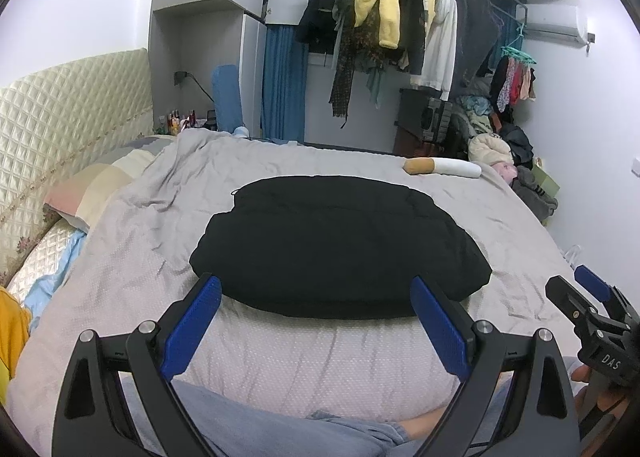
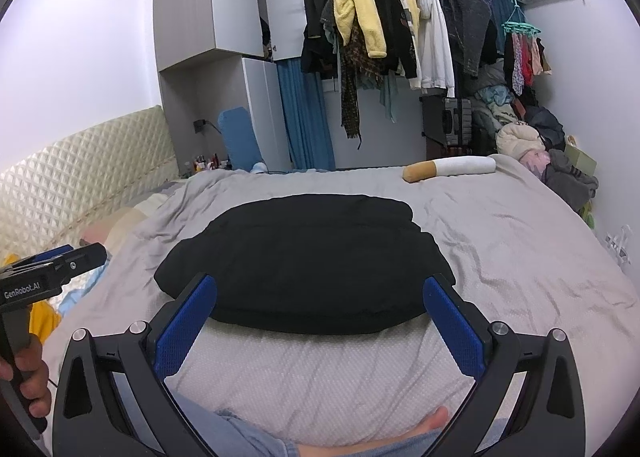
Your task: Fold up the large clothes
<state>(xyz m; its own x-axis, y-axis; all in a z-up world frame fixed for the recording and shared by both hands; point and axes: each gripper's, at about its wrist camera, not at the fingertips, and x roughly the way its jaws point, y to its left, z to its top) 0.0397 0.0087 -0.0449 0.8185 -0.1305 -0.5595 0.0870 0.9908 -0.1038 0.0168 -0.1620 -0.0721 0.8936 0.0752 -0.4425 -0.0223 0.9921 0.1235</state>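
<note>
A black garment lies folded into a thick rounded bundle on the grey bed cover; it also shows in the right wrist view. My left gripper is open and empty, held just in front of the bundle's near edge, with blue pads wide apart. My right gripper is open and empty too, just before the same edge, with blue pads. The right gripper also shows at the right edge of the left wrist view. The left gripper shows at the left edge of the right wrist view.
A cigarette-shaped pillow lies at the bed's far side. Pillows and a quilted headboard are on the left. A rack of hanging clothes and a clothes pile stand beyond the bed. My leg rests on the bed.
</note>
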